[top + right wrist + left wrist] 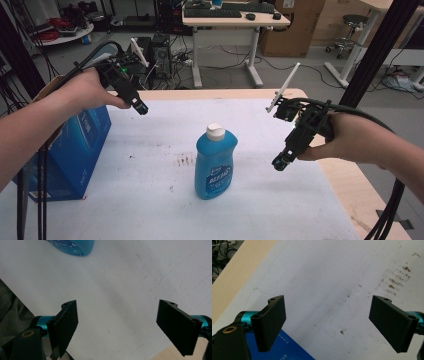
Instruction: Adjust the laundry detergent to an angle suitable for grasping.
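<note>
A blue bottle (pixel 215 163) with a white cap stands upright in the middle of the white table cover (pixel 250 210). Its base (pixel 72 246) shows at the top edge of the right gripper view. My left gripper (pixel 141 107) hovers above the table to the bottle's upper left, held by a hand. In its own view the left gripper (pixel 328 325) stands open over bare, stained cover. My right gripper (pixel 280 163) hangs to the right of the bottle, apart from it. Nothing lies between the wide-open jaws of the right gripper (pixel 117 327).
A blue cardboard box (pixel 75 150) stands at the left edge of the table, and its corner (pixel 287 350) shows under the left gripper. Brown stains (pixel 185 160) mark the cover left of the bottle. The wooden table edge (pixel 350 195) runs along the right. Desks and cables fill the background.
</note>
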Demonstrator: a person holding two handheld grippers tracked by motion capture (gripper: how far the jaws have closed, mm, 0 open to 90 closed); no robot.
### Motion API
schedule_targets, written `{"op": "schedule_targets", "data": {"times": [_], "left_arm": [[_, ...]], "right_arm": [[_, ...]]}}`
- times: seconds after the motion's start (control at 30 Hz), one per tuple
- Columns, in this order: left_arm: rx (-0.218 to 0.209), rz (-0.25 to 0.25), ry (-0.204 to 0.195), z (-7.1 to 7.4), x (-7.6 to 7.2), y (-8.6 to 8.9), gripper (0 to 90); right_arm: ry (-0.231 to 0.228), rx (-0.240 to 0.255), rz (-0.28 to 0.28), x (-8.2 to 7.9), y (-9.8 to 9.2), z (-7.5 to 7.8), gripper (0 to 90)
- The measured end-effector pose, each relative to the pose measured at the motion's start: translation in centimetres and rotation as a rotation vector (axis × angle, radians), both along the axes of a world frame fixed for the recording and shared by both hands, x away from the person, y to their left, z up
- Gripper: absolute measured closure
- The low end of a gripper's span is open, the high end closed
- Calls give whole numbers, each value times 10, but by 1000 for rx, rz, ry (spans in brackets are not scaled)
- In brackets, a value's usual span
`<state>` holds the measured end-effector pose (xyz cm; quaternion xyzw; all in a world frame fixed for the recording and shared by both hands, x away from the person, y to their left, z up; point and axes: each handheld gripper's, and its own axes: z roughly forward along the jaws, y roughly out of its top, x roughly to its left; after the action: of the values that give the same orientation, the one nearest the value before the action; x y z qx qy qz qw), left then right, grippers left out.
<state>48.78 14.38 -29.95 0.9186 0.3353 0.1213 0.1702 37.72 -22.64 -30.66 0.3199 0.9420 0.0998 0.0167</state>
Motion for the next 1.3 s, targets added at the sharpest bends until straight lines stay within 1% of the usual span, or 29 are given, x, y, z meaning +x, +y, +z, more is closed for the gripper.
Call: {"op": "schedule_targets", "data": {"times": [0.07,0.13,0.23,0.37,0.43,0.47,0.53,0.67,0.8,0.97,1.07,1.27,1.3], "left_arm": [[-3,-5,5,0,-1,-1,143],[0,-10,1,1,-2,-1,143],[-13,-8,-5,3,-2,-1,143],[-9,-12,-1,3,-3,0,143],[-10,-11,0,3,-3,0,143],[-7,-17,2,3,-3,0,143],[-11,-15,8,3,-4,0,143],[-10,-16,2,4,-5,1,143],[-17,-17,1,5,-6,2,143],[-21,-21,1,7,-8,3,143],[-45,-21,-4,10,-10,4,143],[-55,-33,-13,16,-18,5,143],[-56,-39,-15,18,-19,5,143]], "right_arm": [[3,0,-7,0,0,0,169],[3,-1,-6,-2,0,1,169],[-2,1,-6,-2,-1,3,169],[-6,5,-8,-1,-3,5,169],[-3,7,-14,-2,-3,5,169],[-1,3,-4,0,-3,4,169],[-2,3,-4,0,-3,4,169],[3,1,-7,3,-2,3,169],[2,8,5,4,-1,1,169],[1,5,1,5,-1,2,169],[4,3,-2,6,-1,3,169],[-2,1,3,6,-1,4,169],[0,1,-3,5,-1,4,169]]}}
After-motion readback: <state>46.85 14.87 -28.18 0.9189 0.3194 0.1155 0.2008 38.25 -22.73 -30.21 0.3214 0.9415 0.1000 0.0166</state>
